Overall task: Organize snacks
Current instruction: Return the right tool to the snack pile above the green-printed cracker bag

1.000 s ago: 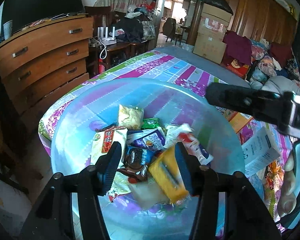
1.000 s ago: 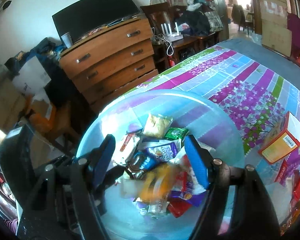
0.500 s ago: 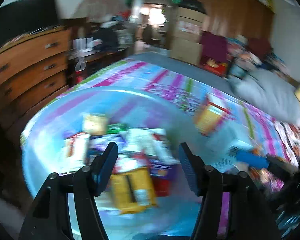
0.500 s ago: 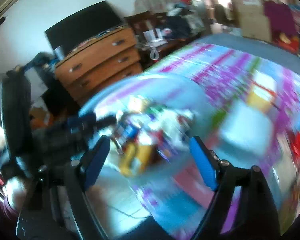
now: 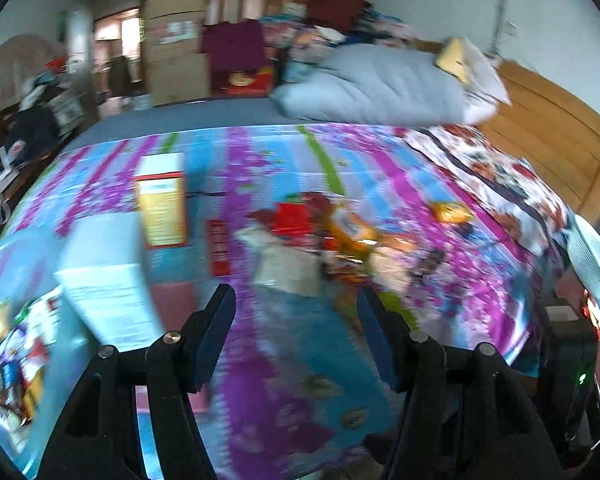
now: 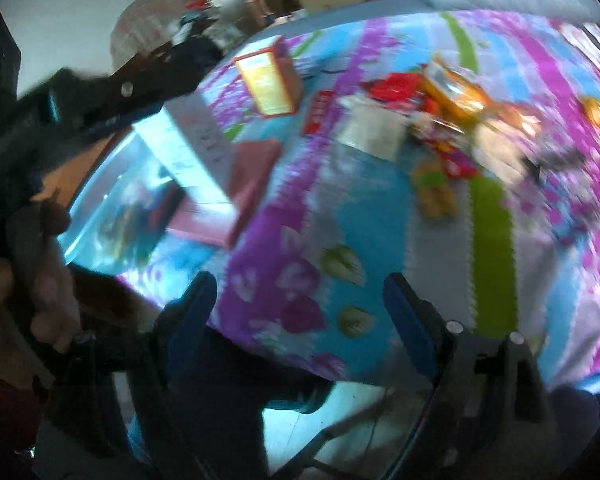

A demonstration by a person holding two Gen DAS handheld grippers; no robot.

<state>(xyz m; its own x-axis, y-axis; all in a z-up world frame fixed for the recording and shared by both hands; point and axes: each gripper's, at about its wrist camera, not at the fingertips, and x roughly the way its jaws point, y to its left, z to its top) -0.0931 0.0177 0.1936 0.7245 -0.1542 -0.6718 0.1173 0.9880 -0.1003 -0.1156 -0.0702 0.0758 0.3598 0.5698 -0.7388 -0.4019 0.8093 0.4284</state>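
Note:
A pile of loose snack packets [image 5: 340, 236] lies on the purple and blue bedspread; it also shows in the right wrist view [image 6: 432, 92]. The clear plastic bin [image 5: 8, 340] with several snacks in it sits at the far left; it also shows in the right wrist view [image 6: 112, 208]. My left gripper [image 5: 296, 336] is open and empty, over the bedspread short of the pile. My right gripper [image 6: 300, 316] is open and empty near the bed's front edge. Both views are blurred by motion.
A yellow and red box [image 5: 162, 200] and a white box [image 5: 108, 284] lie between bin and pile. A pink box [image 6: 240, 188] lies beside the bin. A grey quilt [image 5: 380, 84] is at the bed's far end. A wooden headboard [image 5: 548, 132] stands on the right.
Both grippers have swung right, away from the bin toward the loose snack pile. The bin has passed from the centre to the left edge of both views. Both stay open.

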